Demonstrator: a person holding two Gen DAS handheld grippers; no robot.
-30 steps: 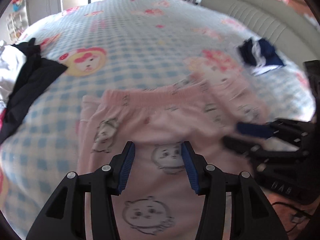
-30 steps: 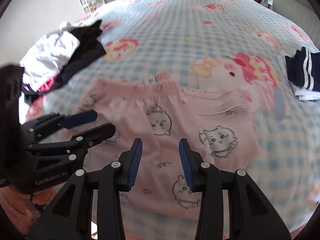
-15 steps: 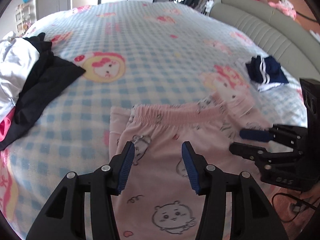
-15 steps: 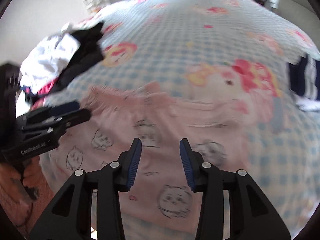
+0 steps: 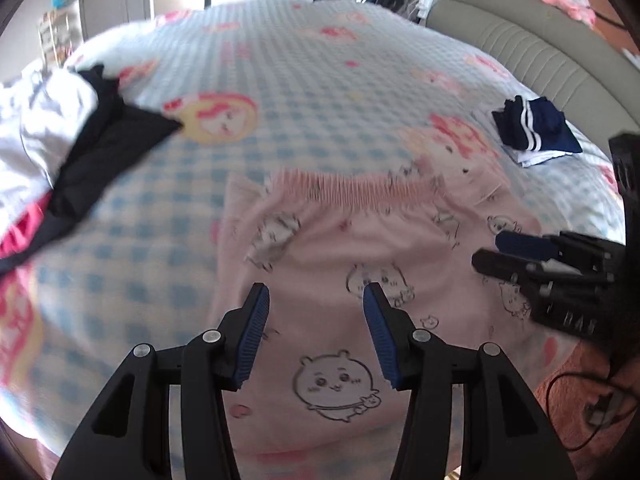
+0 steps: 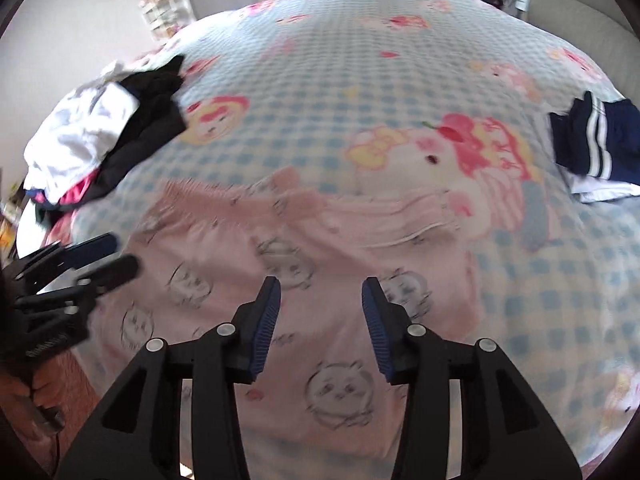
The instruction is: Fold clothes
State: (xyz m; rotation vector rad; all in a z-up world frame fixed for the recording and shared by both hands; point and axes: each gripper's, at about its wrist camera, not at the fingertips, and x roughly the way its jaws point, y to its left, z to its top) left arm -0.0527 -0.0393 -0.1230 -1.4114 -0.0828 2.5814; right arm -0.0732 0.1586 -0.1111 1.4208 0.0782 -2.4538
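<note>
Pink pyjama trousers with cartoon faces (image 5: pixel 360 264) lie flat on the blue checked bed cover, waistband away from me; they also show in the right wrist view (image 6: pixel 304 288). My left gripper (image 5: pixel 316 300) is open and empty, hovering above the trousers near the bed's front edge. My right gripper (image 6: pixel 320 288) is open and empty above the same garment. Each gripper shows in the other's view: the right one (image 5: pixel 520 252) at the right, the left one (image 6: pixel 92 256) at the left.
A heap of white, black and pink clothes (image 5: pixel 60 148) lies at the left of the bed, also in the right wrist view (image 6: pixel 104 128). A folded navy garment with white stripes (image 5: pixel 536 132) lies at the right (image 6: pixel 596 144). A grey padded headboard (image 5: pixel 532 44) runs along the right.
Both grippers have shifted a little over the trousers while staying open and empty. The trousers lie much as before.
</note>
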